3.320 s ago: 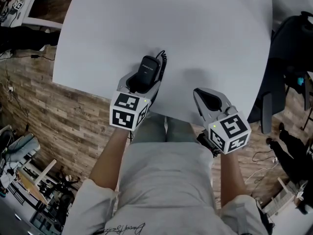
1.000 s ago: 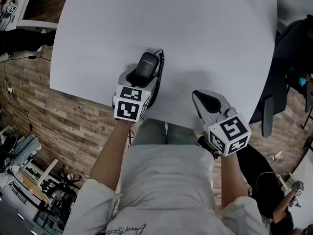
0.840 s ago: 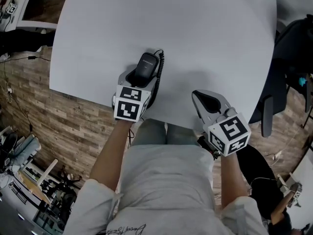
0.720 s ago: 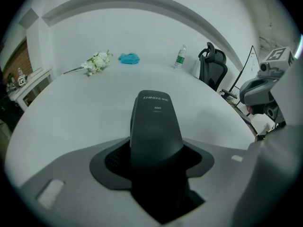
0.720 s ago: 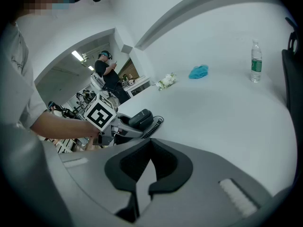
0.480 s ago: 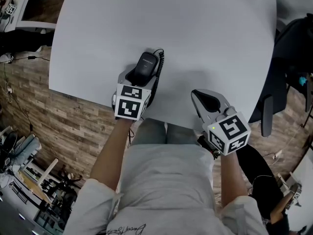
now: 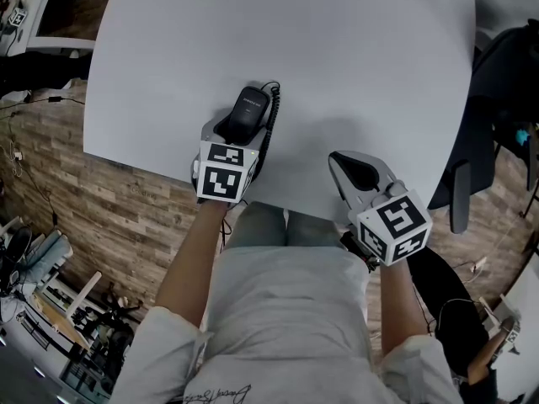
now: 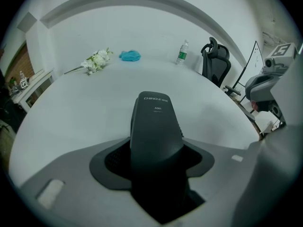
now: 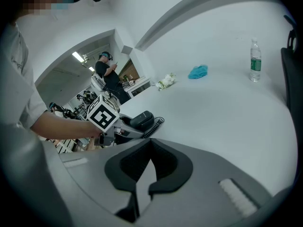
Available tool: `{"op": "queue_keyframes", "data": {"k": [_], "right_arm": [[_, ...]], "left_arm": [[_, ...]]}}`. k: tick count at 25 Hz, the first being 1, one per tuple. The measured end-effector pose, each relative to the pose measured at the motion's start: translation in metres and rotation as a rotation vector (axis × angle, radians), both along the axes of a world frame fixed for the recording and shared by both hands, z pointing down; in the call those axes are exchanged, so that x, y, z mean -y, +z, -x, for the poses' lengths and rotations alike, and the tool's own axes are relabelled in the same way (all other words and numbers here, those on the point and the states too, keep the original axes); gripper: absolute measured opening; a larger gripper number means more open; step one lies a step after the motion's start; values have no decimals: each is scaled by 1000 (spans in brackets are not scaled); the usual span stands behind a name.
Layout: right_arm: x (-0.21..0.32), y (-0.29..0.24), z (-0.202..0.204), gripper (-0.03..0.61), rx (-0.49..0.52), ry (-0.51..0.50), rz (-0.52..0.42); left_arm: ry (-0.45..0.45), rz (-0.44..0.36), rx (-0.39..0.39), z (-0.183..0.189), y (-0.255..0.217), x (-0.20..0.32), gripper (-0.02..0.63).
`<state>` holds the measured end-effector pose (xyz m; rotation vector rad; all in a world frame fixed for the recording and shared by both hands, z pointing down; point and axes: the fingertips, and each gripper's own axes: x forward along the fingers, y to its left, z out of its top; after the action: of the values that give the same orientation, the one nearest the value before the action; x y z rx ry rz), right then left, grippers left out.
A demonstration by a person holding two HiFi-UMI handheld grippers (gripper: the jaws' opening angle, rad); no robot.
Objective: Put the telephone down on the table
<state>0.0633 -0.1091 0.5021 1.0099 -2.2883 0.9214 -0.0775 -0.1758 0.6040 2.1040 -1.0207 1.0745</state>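
A black telephone handset [image 7: 248, 108] with a coiled cord [image 7: 271, 118] lies low over the white table [image 7: 354, 57], near its front edge. My left gripper [image 7: 234, 129] is shut on it, with the jaws round the handset's near end. In the left gripper view the handset [image 8: 156, 126] fills the gap between the jaws and juts forward; whether it rests on the table is hidden. My right gripper [image 7: 354, 173] hovers at the front edge, shut and empty. In the right gripper view its jaws meet and the handset [image 9: 142, 119] shows to the left.
A water bottle [image 8: 182, 52] stands at the table's far right, with white flowers [image 8: 96, 60] and a blue cloth [image 8: 129, 56] at the far side. A black office chair [image 7: 497, 99] is beside the table's right edge. A person [image 9: 106, 67] stands in the background.
Compared with three seconds ago, my left gripper and the handset sit a little farther over the table. Over the last second nothing has visibly moved.
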Motion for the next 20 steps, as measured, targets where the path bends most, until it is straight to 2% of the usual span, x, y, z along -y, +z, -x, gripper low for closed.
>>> {"op": "queue_keyframes", "data": {"k": [20], "right_arm": [[-2, -2, -4, 6, 3, -2, -3]], "left_arm": [[22, -27, 24, 1, 0, 2, 305]]}}
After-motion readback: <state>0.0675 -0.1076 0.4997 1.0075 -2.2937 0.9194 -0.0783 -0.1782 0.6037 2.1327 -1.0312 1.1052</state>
